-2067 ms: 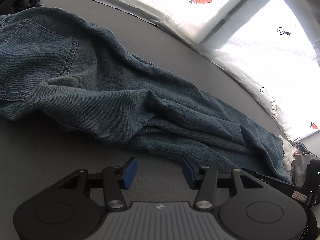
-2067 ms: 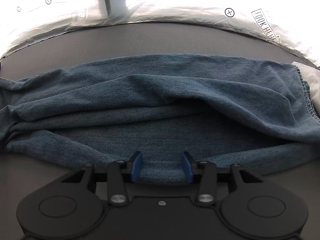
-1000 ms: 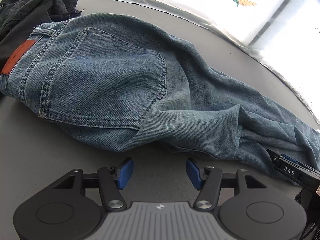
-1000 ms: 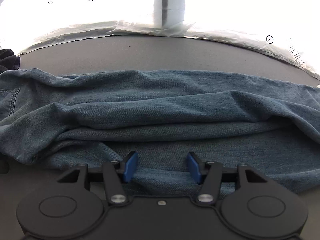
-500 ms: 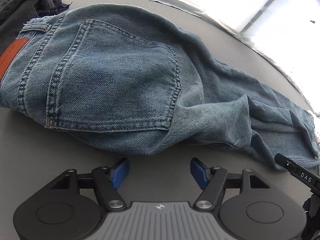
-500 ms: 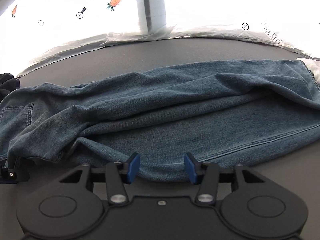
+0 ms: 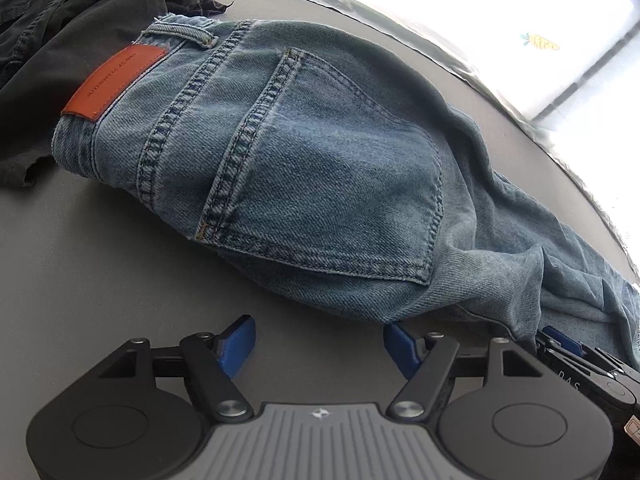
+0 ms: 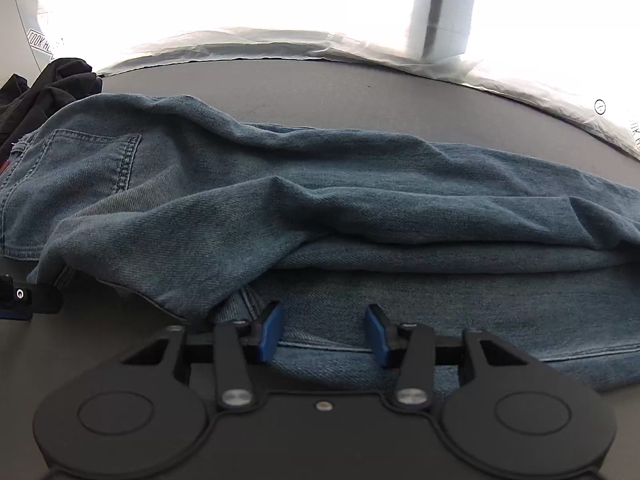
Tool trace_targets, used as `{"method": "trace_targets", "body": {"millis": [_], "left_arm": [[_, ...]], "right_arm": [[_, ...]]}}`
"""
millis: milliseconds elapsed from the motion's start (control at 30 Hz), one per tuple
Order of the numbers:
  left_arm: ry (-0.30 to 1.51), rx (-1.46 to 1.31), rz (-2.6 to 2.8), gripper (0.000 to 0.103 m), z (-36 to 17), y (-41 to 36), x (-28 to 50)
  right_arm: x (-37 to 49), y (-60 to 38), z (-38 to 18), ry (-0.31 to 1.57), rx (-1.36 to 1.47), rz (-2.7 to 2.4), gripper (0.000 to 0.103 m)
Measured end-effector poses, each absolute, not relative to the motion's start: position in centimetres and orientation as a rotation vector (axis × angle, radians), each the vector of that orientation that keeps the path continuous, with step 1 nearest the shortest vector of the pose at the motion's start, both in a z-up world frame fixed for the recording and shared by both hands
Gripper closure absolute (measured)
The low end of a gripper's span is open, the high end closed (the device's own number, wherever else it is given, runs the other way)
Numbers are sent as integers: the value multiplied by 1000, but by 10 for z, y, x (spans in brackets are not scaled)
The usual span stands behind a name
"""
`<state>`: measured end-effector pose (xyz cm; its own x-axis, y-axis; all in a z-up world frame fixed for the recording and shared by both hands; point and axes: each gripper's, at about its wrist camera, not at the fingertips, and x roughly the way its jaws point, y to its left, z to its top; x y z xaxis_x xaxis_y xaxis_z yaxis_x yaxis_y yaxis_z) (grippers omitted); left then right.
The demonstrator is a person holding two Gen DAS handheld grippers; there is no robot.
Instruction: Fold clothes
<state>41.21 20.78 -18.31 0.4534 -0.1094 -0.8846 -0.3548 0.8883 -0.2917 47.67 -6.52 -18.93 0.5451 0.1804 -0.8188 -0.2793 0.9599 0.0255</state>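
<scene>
Blue jeans (image 7: 304,168) lie lengthwise on the grey table (image 7: 100,272), back pocket (image 7: 332,184) and orange leather patch (image 7: 114,80) facing up. My left gripper (image 7: 320,344) hovers just short of the seat's near edge. Its jaws are opening, with only bare table between them. In the right wrist view the rumpled legs of the jeans (image 8: 360,208) run across the table. My right gripper (image 8: 322,334) sits over the near edge of the lower leg. Its jaws are closing with denim between them, and the pads do not press on it.
A heap of dark clothes (image 7: 80,12) touches the waistband at the far left and also shows as the dark clothes (image 8: 44,84) in the right wrist view. Crinkled white plastic sheeting (image 8: 280,44) lines the table's far edge. Part of the other gripper (image 7: 576,364) shows at the right.
The left gripper has slid along the jeans toward the waistband, bringing the orange patch into view, and its jaws have widened. The right gripper has shifted left along the leg and its jaws have narrowed.
</scene>
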Motion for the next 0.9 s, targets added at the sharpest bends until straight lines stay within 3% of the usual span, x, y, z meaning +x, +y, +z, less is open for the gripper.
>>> {"method": "trace_targets", "body": {"millis": [267, 300, 400, 500, 667, 900], "left_arm": [[1111, -434, 145, 22, -186, 197, 419], [1111, -431, 142, 21, -186, 196, 419], [1112, -422, 134, 16, -187, 193, 420], [1111, -424, 123, 10, -190, 191, 422], [1102, -456, 101, 0, -194, 191, 423], [1132, -348, 116, 0, -199, 170, 436]], "right_arm": [[458, -82, -176, 994, -68, 290, 57], [462, -81, -174, 978, -55, 282, 54], [475, -75, -173, 949, -52, 258, 19], [488, -62, -189, 988, -120, 271, 19], [480, -66, -198, 1017, -78, 209, 1], [449, -75, -199, 1031, -117, 261, 0]]}}
